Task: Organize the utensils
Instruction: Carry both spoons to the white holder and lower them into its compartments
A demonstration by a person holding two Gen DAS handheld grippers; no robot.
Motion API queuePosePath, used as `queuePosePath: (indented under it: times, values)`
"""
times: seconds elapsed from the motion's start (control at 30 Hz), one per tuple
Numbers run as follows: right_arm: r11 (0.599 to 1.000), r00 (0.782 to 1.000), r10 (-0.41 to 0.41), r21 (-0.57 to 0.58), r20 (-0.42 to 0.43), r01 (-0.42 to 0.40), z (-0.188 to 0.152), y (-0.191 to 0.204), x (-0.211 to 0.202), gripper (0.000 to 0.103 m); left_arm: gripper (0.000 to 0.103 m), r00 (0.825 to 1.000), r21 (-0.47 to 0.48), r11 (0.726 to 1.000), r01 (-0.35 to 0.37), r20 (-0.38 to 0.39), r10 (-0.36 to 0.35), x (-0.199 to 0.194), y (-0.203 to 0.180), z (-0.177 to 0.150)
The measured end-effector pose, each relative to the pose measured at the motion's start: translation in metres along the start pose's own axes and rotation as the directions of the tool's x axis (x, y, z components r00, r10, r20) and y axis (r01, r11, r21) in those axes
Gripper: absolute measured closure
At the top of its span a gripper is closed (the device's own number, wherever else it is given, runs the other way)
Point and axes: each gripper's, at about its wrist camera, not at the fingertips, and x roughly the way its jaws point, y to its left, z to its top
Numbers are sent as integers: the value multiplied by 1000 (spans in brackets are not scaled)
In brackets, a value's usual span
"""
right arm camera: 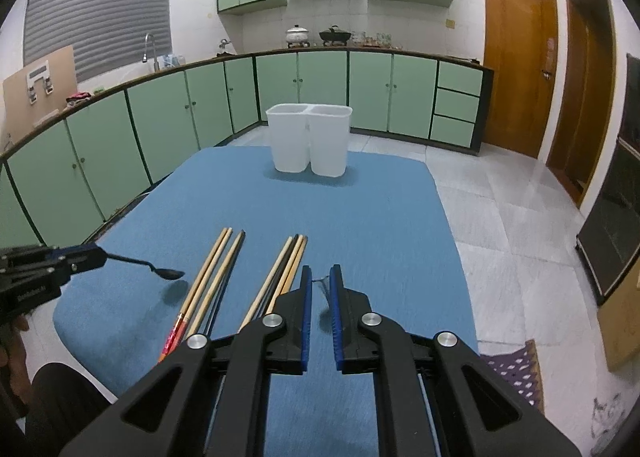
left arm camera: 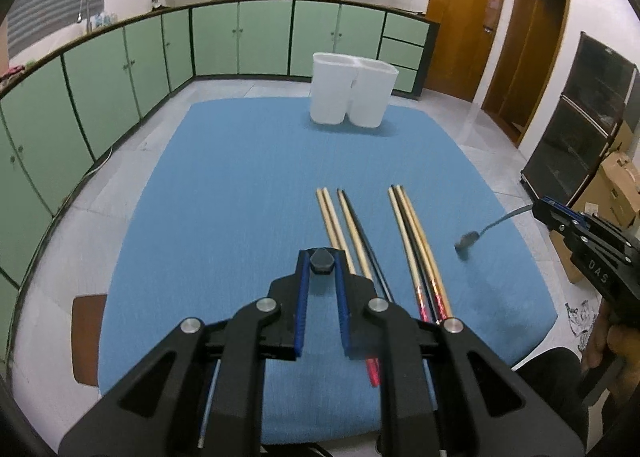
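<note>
Blue-padded left claw [left arm camera: 322, 261] gripping spoon [right arm camera: 168, 273], right claw [right arm camera: 321, 281] likewise

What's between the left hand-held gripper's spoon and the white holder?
Nothing visible. From the left hand-held gripper, shut on the spoon, only blue cloth runs to the white holder. The chopsticks lie flat on the cloth, off to its right.

Green cabinets [right arm camera: 168, 125], wooden door [right arm camera: 516, 57], pots [right arm camera: 298, 35].
</note>
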Motion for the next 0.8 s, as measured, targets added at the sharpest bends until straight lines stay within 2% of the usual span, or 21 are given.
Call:
queuePosePath:
  times: [0.33, 0.43, 0.6, 0.8]
  values:
    - [999, 999, 45, -16, -19, -46, 39, -6, -1, 95, 91, 999, 25, 999, 44, 20, -45, -4, 7, 45]
    - [997, 998, 68, -18, -12, -69, 58, -8, -1, 96, 91, 998, 44, 998, 55, 26, -57, -3, 7, 70]
    - [994, 994, 110, -20, 9, -109, 109, -12, 11, 96, 91, 997, 72, 994, 81, 9, -82, 8, 5, 116]
    - [991, 989, 137, -19, 61, -136, 185, -16, 37, 96, 91, 993, 96, 992, 82, 80, -90, 16, 2, 190]
